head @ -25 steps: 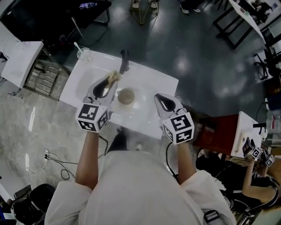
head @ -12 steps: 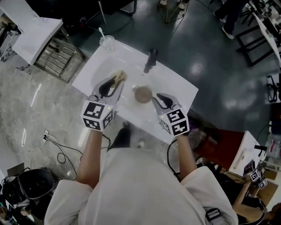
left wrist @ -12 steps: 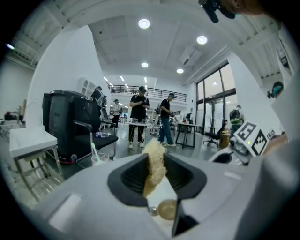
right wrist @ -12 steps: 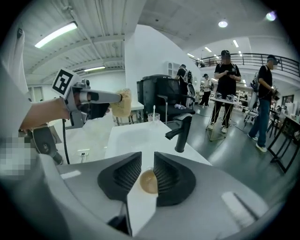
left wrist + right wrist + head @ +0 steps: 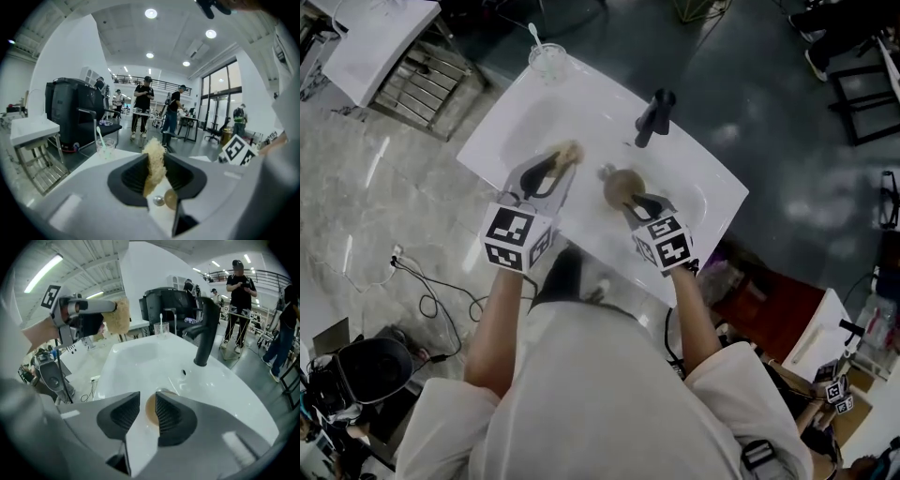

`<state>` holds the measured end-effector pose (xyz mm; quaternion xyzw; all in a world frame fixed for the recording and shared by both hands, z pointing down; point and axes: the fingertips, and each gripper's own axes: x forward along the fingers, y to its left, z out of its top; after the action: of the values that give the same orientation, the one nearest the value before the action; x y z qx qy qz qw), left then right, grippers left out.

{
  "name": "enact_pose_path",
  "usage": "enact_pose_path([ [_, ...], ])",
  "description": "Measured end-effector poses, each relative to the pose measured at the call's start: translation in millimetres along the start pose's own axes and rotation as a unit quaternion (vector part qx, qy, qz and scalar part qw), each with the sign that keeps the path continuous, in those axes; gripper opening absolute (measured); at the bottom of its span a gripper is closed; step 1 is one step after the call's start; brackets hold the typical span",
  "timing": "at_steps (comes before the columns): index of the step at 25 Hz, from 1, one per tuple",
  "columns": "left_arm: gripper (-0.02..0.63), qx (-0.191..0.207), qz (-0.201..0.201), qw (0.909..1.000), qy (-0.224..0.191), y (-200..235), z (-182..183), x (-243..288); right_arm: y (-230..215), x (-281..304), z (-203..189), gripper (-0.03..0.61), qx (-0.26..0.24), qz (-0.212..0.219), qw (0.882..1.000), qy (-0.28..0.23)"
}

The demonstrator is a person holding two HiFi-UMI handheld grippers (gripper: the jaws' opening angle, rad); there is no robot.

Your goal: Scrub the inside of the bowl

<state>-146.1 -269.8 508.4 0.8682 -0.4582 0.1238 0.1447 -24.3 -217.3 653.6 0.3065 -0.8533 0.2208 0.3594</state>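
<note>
A small brown bowl (image 5: 622, 183) sits in the basin of a white sink (image 5: 525, 117). In the right gripper view the bowl (image 5: 151, 411) shows through the gap between the jaws, just past their tips. My right gripper (image 5: 639, 201) reaches the bowl's near rim, its jaws opening, and no pad presses on the bowl. My left gripper (image 5: 555, 165) hovers left of the bowl, shut on a pale yellow scrub sponge (image 5: 569, 151). The sponge (image 5: 153, 161) stands up between the left jaws and sticks out above them.
A black faucet (image 5: 653, 114) stands at the far rim of the sink, behind the bowl. A clear cup (image 5: 547, 59) with a spoon sits at the far left corner. Cables lie on the floor to the left, and people stand farther off in the hall.
My right gripper has moved in from the right to the bowl's near rim. My left gripper still holds the sponge beside the bowl. The head view has shifted.
</note>
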Motion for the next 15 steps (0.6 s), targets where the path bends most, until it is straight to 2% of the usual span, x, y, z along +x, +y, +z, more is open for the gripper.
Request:
enact_pose_path([
  [9,0.101,-0.017,-0.011,0.9993,0.033,18,-37,18,0,71,-66,0.137,-0.055,0.008,0.99,0.127],
  [13,0.101,-0.021,-0.015,0.9987,0.044,22,-50,20,0,91,-84,0.141,-0.056,0.013,0.986,0.154],
  [15,0.103,-0.027,-0.018,0.9983,0.048,25,-55,19,-3,99,-87,0.143,-0.067,0.001,0.984,0.164],
])
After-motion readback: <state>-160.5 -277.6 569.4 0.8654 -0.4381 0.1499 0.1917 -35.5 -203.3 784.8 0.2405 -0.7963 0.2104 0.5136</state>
